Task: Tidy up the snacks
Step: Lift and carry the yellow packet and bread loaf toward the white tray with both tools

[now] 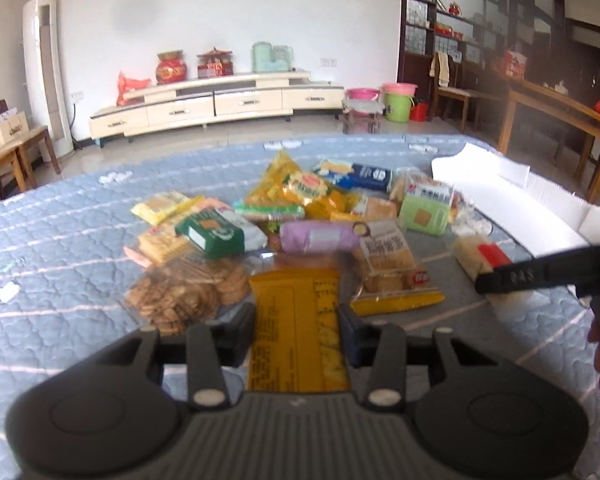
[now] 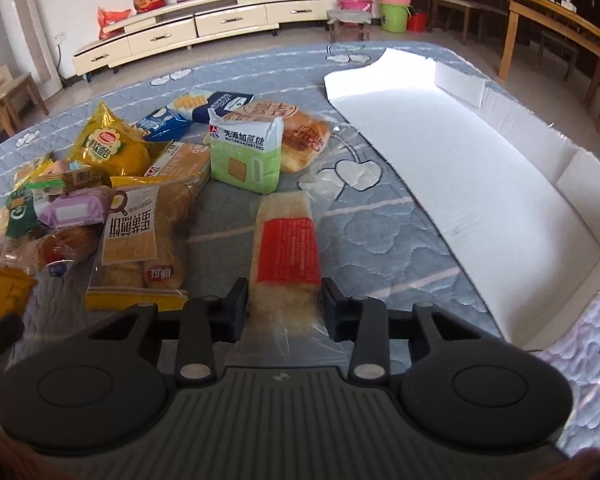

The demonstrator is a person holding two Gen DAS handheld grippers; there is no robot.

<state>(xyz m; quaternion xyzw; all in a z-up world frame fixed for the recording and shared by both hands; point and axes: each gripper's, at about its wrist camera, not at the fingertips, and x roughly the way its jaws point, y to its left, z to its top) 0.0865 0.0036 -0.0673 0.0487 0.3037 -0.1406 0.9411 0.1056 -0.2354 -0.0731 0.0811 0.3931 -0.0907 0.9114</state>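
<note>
A pile of snack packets [image 1: 284, 216] lies on the blue quilted table [image 1: 60, 240]. My left gripper [image 1: 298, 332] is shut on a yellow-orange packet [image 1: 296, 312] at the pile's near edge. My right gripper [image 2: 284, 304] has its jaws on both sides of a long clear bread packet with a red label [image 2: 286, 248], closed on its near end. That packet and my right gripper [image 1: 500, 280] also show at the right of the left wrist view. A white open box [image 2: 480, 168] lies to the right.
A green-and-white biscuit bag [image 2: 246, 152], a yellow bread bag [image 2: 112, 148] and a cookie packet [image 1: 188, 292] lie in the pile. Beyond the table stand a TV cabinet [image 1: 220, 104], chairs and a wooden table [image 1: 560, 112].
</note>
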